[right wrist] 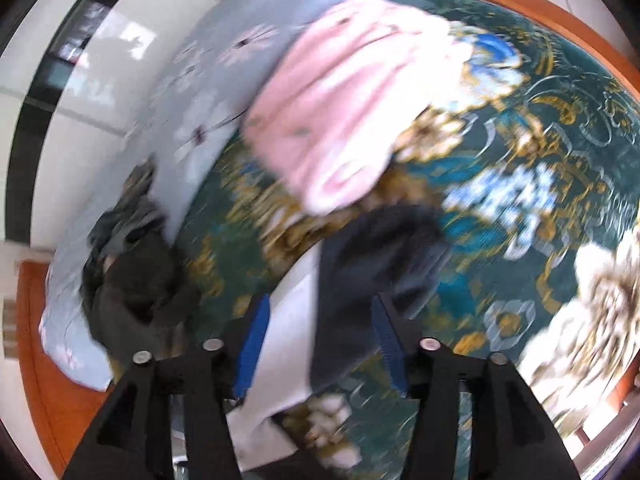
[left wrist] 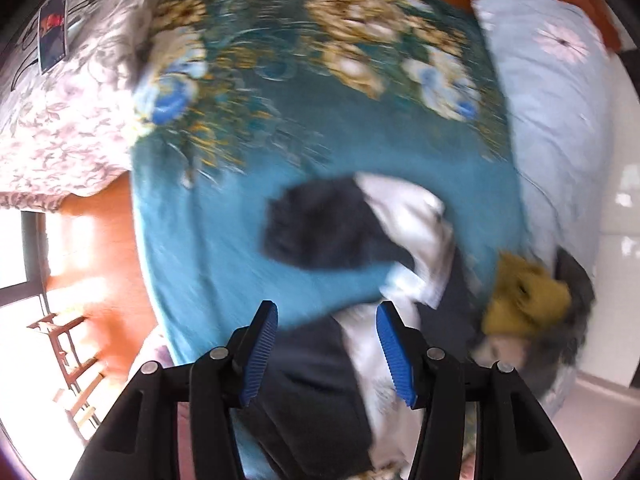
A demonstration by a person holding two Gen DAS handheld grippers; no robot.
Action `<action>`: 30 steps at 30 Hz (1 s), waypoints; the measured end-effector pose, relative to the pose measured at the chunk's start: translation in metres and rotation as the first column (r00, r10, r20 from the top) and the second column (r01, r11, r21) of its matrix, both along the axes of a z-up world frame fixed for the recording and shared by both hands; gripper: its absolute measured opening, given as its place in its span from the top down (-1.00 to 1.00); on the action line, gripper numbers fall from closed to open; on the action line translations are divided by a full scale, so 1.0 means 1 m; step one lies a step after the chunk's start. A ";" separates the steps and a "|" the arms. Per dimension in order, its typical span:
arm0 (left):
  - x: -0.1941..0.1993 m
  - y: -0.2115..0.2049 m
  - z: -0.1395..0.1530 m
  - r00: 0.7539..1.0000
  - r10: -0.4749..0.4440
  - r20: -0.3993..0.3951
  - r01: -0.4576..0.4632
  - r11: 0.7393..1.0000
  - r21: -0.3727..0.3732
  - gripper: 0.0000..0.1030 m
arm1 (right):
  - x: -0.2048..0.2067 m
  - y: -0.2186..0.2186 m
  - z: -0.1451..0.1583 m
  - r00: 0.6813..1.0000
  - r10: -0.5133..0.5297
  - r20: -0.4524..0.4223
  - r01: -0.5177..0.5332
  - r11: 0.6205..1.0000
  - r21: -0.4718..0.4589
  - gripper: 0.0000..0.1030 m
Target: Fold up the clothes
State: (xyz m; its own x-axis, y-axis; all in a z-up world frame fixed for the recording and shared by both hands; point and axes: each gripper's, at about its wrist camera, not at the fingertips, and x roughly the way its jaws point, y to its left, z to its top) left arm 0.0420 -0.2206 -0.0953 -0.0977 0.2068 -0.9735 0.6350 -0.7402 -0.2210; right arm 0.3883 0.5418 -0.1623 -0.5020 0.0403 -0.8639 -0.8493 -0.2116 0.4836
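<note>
A navy and white garment (left wrist: 360,236) lies crumpled on the teal floral bedspread (left wrist: 224,216). My left gripper (left wrist: 326,322) is open just above its near part, with nothing between the blue pads. In the right wrist view the same navy and white garment (right wrist: 352,280) lies under my right gripper (right wrist: 320,324), which is open and empty. Both views are blurred by motion.
A folded pink garment (right wrist: 340,112) lies on the bedspread beyond the right gripper. A pale blue flowered pillow (left wrist: 560,92) lies along the bed's edge. A mustard item (left wrist: 524,296) and dark grey clothes (right wrist: 132,264) are heaped beside it. A leaf-patterned quilt (left wrist: 60,128) lies at left.
</note>
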 end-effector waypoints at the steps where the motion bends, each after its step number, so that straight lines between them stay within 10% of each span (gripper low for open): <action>1: -0.005 -0.015 -0.016 1.000 -0.007 0.020 0.007 1.000 -0.002 -0.08 | -0.012 -0.022 0.005 1.000 0.021 -0.004 -0.021 1.000 -0.008 -0.07; 6: -0.036 -0.042 -0.092 0.979 -0.173 0.107 0.171 0.985 0.030 -0.08 | -0.058 -0.133 0.023 0.995 0.091 -0.044 -0.094 0.994 -0.059 -0.19; 12: -0.069 -0.014 -0.142 0.859 -0.496 0.129 0.493 0.868 0.057 -0.08 | -0.128 -0.236 0.050 0.965 0.261 0.007 -0.260 0.964 -0.058 -0.44; 15: -0.074 -0.005 -0.158 0.811 -0.568 0.142 0.566 0.822 0.058 -0.11 | -0.152 -0.262 0.075 0.945 0.318 0.076 -0.320 0.947 0.006 -1.00; 20: -0.078 -0.007 -0.181 0.815 -0.549 0.185 0.544 0.835 0.080 -0.07 | -0.172 -0.273 0.105 0.938 0.316 0.141 -0.329 0.942 0.074 -1.00; 22: -0.082 -0.005 -0.181 0.804 -0.561 0.198 0.559 0.826 0.072 0.51 | -0.176 -0.273 0.108 0.943 0.295 0.155 -0.309 0.948 0.078 -1.00; 24: -0.086 -0.002 -0.181 0.787 -0.579 0.211 0.581 0.812 0.062 0.55 | -0.180 -0.275 0.111 0.947 0.274 0.170 -0.290 0.954 0.081 -1.00; 30: -0.134 -0.040 -0.135 0.823 -0.550 0.140 0.565 0.817 -0.114 0.61 | -0.201 -0.284 0.115 0.936 0.288 0.204 -0.308 0.948 0.076 -1.00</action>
State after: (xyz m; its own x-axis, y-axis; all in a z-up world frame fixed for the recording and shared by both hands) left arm -0.0920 -0.2609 -0.2308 0.0869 0.0547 -0.9947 0.1159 -0.9923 -0.0444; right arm 0.1875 0.2583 -0.0470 -0.3336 0.0100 -0.9427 -0.8125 -0.5101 0.2821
